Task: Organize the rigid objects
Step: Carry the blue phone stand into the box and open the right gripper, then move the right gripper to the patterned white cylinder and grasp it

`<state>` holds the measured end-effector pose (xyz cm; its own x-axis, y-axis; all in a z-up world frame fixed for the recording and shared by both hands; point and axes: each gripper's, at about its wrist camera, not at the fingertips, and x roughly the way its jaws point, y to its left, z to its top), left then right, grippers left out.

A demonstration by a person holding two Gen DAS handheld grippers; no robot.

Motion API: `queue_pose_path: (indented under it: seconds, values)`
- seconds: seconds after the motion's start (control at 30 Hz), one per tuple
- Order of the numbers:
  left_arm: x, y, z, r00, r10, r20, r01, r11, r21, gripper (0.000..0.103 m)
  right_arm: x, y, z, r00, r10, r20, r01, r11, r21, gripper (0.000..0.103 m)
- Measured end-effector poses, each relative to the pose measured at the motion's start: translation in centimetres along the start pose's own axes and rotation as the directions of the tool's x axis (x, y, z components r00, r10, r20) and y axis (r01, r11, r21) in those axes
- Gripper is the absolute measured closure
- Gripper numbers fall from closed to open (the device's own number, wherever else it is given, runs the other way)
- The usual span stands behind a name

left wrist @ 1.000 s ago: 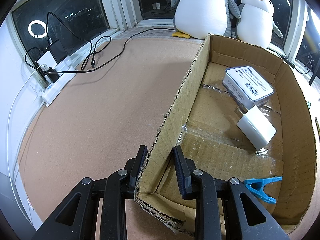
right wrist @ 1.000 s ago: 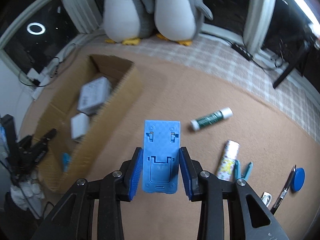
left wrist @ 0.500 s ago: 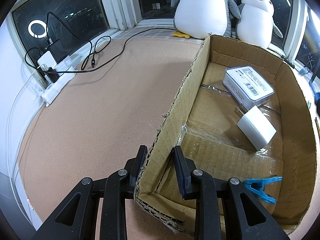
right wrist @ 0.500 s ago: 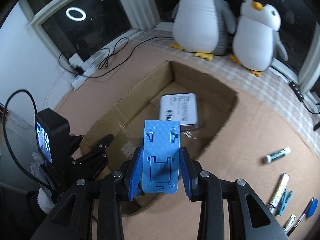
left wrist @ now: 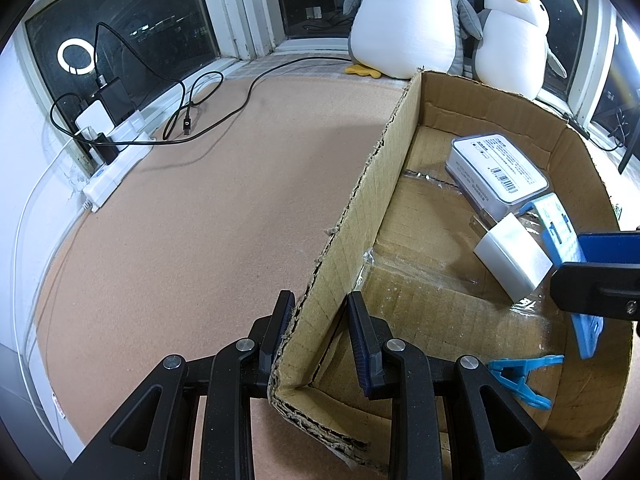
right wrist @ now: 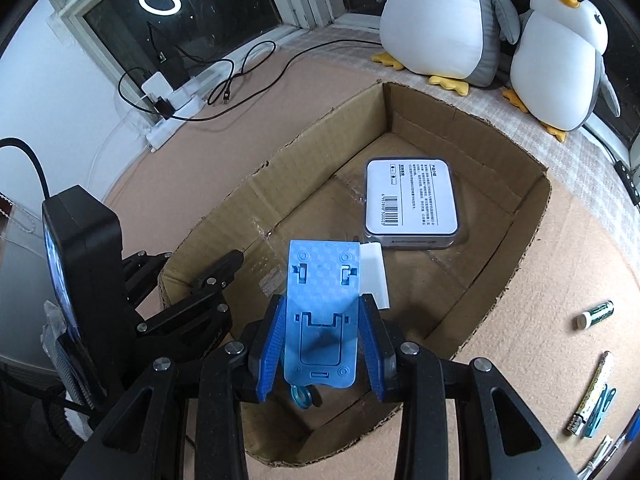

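Gripping the near corner wall of the cardboard box (left wrist: 384,184), the left gripper (left wrist: 320,336) is clamped tight. The right gripper (right wrist: 322,344) pinches a blue phone stand (right wrist: 322,312) above the box floor, near a white charger (left wrist: 512,258) and grey case (right wrist: 412,202). Only the right view shows loose items outside, perhaps pens (right wrist: 592,396); only the left shows a blue clip (left wrist: 520,376).

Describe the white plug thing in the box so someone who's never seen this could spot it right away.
Find the open cardboard box in front of the two plush penguins. On its floor lies a flat grey case with a barcode label; just on its near side is the white charger block. It is the only plain white, label-free item among blue plastic pieces.
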<state>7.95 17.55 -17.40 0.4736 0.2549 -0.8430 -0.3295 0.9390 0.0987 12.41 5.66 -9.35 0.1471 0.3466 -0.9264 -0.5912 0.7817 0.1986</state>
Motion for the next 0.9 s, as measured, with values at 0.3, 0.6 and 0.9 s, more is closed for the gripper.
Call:
queue_pose_path:
  seconds: [0.3, 0.6, 0.9]
  values:
    - [0.0, 0.0, 0.0, 1.000, 0.000, 0.000, 0.000, 1.000, 0.000, 0.075, -0.8, -0.2, 0.1, 0.999, 0.015, 0.031, -0.016, 1.000, 0.023, 0.047]
    - [0.0, 0.0, 0.0, 1.000, -0.001, 0.001, 0.001, 1.000, -0.001, 0.075, -3.2, -1.3, -0.5, 0.996, 0.031, 0.079, -0.036, 0.998, 0.057, 0.047]
    - [0.0, 0.0, 0.0, 1.000, -0.001, 0.001, 0.001, 1.000, -0.002, 0.075, -7.7, -6.5, -4.0, 0.985, 0.005, 0.174, -0.037, 0.982, 0.184, 0.047]
